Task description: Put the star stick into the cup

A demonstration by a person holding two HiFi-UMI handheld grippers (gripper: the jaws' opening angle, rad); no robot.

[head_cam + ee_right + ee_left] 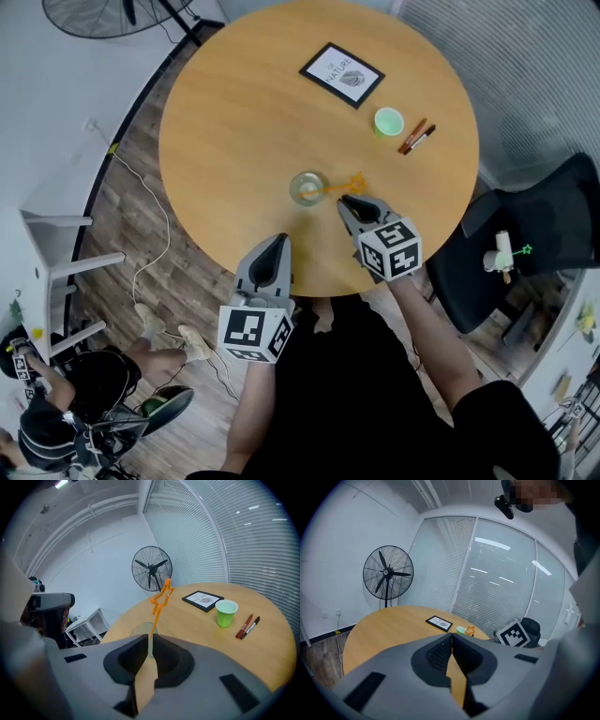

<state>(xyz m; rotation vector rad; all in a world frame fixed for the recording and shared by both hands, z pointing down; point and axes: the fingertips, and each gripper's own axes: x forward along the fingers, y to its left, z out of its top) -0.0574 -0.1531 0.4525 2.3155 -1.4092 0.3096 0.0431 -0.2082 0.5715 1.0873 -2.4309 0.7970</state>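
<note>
Right tool (150, 641): the jaws are closed to a thin slit, and the shaft of the orange star stick (158, 609) runs down into that slit, pinched at the jaw tips. From the grip the shaft rises at a slight tilt, with the star at its upper end. In the head view, the lower end of the stick shows as orange inside the clear glass cup (296, 180). The shaft leans out over the rim toward the right tool, whose tips are just beside the cup.

Left tool (452, 639): the jaws are closed tip to tip with nothing between them. In the head view it sits over the near edge of the round wooden table (244, 122), apart from the cup and left of the right tool.

Table layout:
- The clear glass cup stands upright near the middle of the table, on the person's side.
- A green plastic cup (388, 122) stands upright farther out on the right.
- Two marker pens (417, 137) lie side by side just beside the green cup.
- A black-framed picture (342, 74) lies flat beyond the green cup.

Surroundings: a black pedestal fan (388, 573) stands on the floor past the table. A black office chair (544, 225) stands at the table's right.
</note>
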